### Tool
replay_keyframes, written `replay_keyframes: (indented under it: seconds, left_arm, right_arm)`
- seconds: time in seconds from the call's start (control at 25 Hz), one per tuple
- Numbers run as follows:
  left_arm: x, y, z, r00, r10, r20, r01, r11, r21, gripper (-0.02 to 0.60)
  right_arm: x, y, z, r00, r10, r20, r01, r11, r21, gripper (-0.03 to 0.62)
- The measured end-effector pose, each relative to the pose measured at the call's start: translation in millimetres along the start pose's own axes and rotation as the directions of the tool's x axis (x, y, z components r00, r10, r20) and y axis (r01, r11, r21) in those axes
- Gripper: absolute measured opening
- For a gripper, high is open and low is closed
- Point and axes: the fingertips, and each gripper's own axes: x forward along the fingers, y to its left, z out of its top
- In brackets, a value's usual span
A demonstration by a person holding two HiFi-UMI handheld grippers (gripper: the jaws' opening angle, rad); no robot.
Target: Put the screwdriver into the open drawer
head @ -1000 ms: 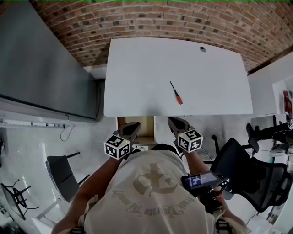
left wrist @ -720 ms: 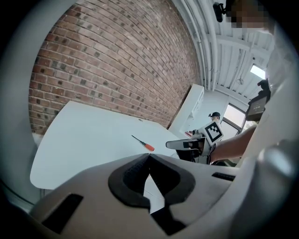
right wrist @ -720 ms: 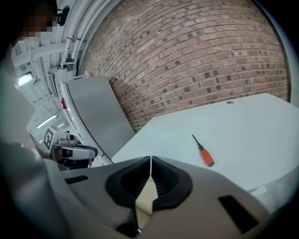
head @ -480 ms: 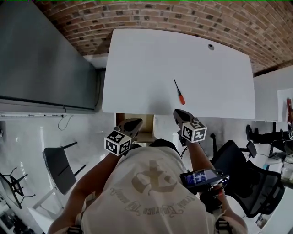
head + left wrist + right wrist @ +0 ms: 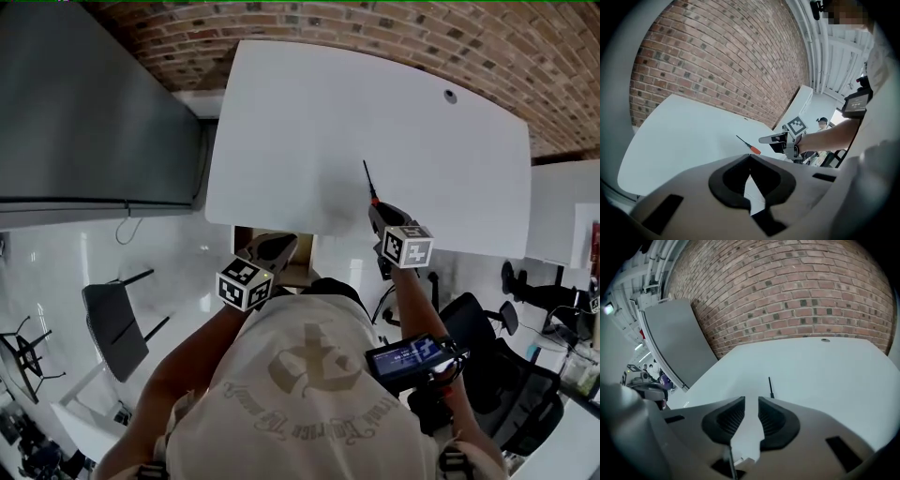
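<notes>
"Head view shows the screwdriver (image 5: 369,183) lying on the white table (image 5: 309,112), near the front edge, with its orange handle toward you. Your right gripper (image 5: 379,213) hovers just short of that handle."

"Right gripper view adds detail: your jaws are opening, with only bare tabletop between them. The screwdriver's dark tip end pokes out just beyond the right jaw and is not yet inside the gap."

"And your left gripper (image 5: 279,247)?"

"Left gripper view shows its jaw tips closed together, holding nothing. From overhead it sits low in front of the table edge, just above the open drawer (image 5: 246,238), which shows as a tan recess under the tabletop."

"So how far along are you?"

"Barely started, by my reading. The drawer is already open, but nothing is gripped. You have yet to close on the handle, lift it, carry it back toward you and release it inside the drawer."
</notes>
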Motion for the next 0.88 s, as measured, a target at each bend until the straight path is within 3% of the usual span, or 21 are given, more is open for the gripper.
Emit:
replay_keyframes:
  seconds: [0.04, 0.08, 0.4, 0.64, 0.88]
  left_arm:
    - [2.4, 1.2, 0.8, 1.0, 0.004, -0.001, -0.004, 1.0, -0.01, 0.02]
    - [4.3, 2.3, 1.2, 1.0, 0.007, -0.004, -0.007, 1.0, -0.018, 0.02]
    - [20.3, 12.8, 7.2, 0.999, 0.036, -0.011, -0.037, 0.998, -0.045, 0.02]
    - [28.6, 13.6, 10.9, 0.999, 0.048, -0.019, -0.049, 0.997, -0.059, 0.02]
    - [40.1, 18.6, 13.5, 0.997, 0.069, -0.02, -0.07, 0.994, -0.084, 0.02]
  right_arm:
    - [4.7, -4.4, 1.2, 1.0, -0.006, -0.019, 0.006, 1.0, -0.003, 0.111]
    - [8.9, -8.5, 2.3, 0.999, -0.014, -0.037, 0.014, 1.0, -0.008, 0.118]
    - [37.9, -35.2, 5.0, 0.986, -0.062, -0.152, 0.053, 0.997, -0.057, 0.117]
    - [57.0, -42.8, 4.1, 0.96, -0.097, -0.262, 0.056, 0.985, -0.161, 0.115]
    - [73.1, -46.5, 4.2, 0.936, -0.103, -0.336, 0.044, 0.983, -0.177, 0.08]
